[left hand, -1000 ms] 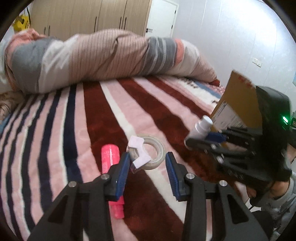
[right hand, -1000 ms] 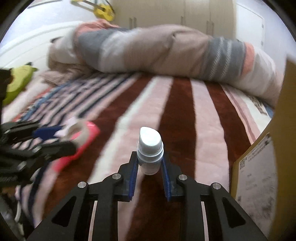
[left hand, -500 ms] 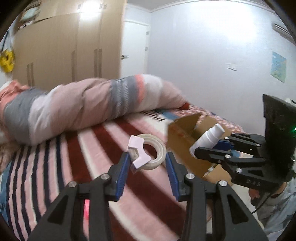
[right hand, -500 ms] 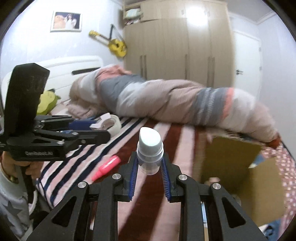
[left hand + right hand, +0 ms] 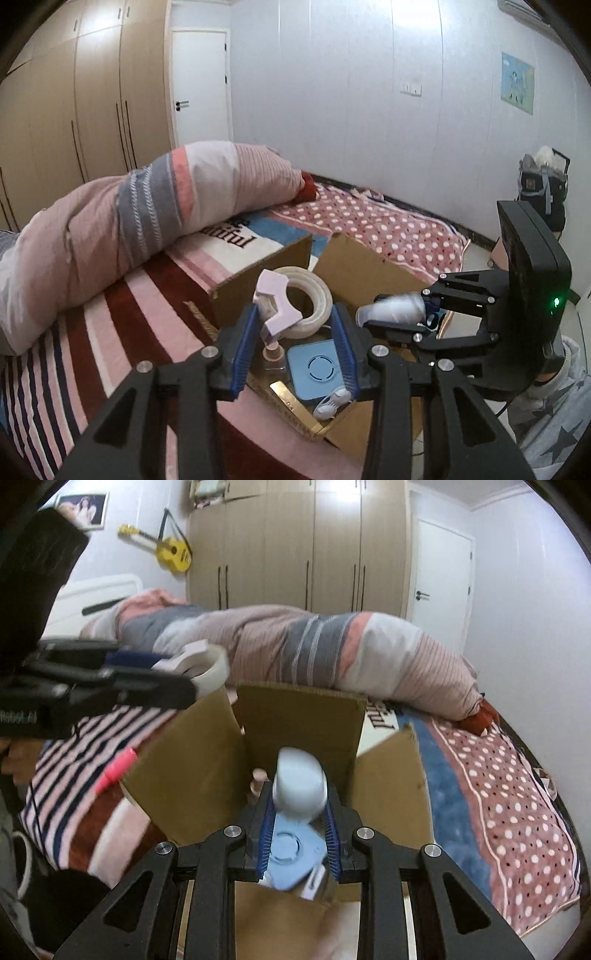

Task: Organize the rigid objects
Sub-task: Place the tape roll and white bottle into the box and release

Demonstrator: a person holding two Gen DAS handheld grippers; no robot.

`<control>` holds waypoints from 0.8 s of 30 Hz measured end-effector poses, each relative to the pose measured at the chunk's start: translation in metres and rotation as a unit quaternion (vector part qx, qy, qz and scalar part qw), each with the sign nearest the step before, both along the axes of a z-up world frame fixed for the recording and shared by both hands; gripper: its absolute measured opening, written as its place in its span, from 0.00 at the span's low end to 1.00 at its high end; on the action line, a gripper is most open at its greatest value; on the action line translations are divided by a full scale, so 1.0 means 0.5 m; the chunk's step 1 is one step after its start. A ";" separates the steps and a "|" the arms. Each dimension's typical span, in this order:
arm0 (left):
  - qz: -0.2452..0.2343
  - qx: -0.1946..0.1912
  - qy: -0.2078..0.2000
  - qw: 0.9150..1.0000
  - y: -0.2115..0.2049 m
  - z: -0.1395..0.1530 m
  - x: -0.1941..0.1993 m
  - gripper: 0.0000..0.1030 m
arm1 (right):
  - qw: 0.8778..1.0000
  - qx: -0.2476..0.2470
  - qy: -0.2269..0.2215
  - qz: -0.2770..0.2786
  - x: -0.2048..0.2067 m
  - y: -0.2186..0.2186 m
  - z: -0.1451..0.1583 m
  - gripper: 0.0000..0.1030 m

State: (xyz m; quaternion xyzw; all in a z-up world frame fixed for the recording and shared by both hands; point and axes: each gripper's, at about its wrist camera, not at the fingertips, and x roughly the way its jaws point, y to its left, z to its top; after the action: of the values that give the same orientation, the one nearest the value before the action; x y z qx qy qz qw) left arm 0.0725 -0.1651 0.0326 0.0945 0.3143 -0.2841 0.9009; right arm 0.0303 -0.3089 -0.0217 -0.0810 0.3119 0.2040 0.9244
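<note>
My left gripper (image 5: 293,339) is shut on a white tape roll (image 5: 303,301) with a pale tab and holds it above the open cardboard box (image 5: 369,269). My right gripper (image 5: 299,832) is shut on a white bottle (image 5: 299,784) and holds it over the same box (image 5: 299,712). The right gripper with the bottle (image 5: 393,312) shows at the right of the left wrist view. The left gripper with the tape roll (image 5: 208,666) shows at the left of the right wrist view. A blue square item (image 5: 317,367) and a small bottle (image 5: 272,354) lie inside the box.
The box stands on a striped bed (image 5: 122,325) beside a rolled duvet (image 5: 129,218). A pink marker (image 5: 114,770) lies on the bed left of the box. A dotted blanket (image 5: 517,797) covers the right side. Wardrobes (image 5: 291,542) and a door stand behind.
Both grippers rose from the bed and swung right, carrying the tape roll and the bottle over the open box. The pink marker stayed on the bed.
</note>
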 end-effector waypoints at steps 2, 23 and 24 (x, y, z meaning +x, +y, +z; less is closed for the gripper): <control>0.002 0.010 0.008 1.000 -0.012 -0.012 0.013 0.36 | 1.000 -0.001 0.006 0.003 0.002 -0.012 -0.012 0.20; 0.021 0.037 0.024 0.999 -0.014 -0.062 0.037 0.51 | 0.999 0.035 0.021 0.016 0.044 -0.026 -0.041 0.24; 0.024 0.033 0.020 0.999 -0.010 -0.057 0.033 0.56 | 0.999 0.036 0.021 0.019 0.044 -0.025 -0.039 0.24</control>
State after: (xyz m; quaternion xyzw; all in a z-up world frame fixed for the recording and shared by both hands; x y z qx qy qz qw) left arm 0.0889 -0.1702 0.0042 0.1114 0.3437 -0.2539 0.8972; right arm 0.0524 -0.3213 -0.0414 -0.0488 0.3221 0.2341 0.9160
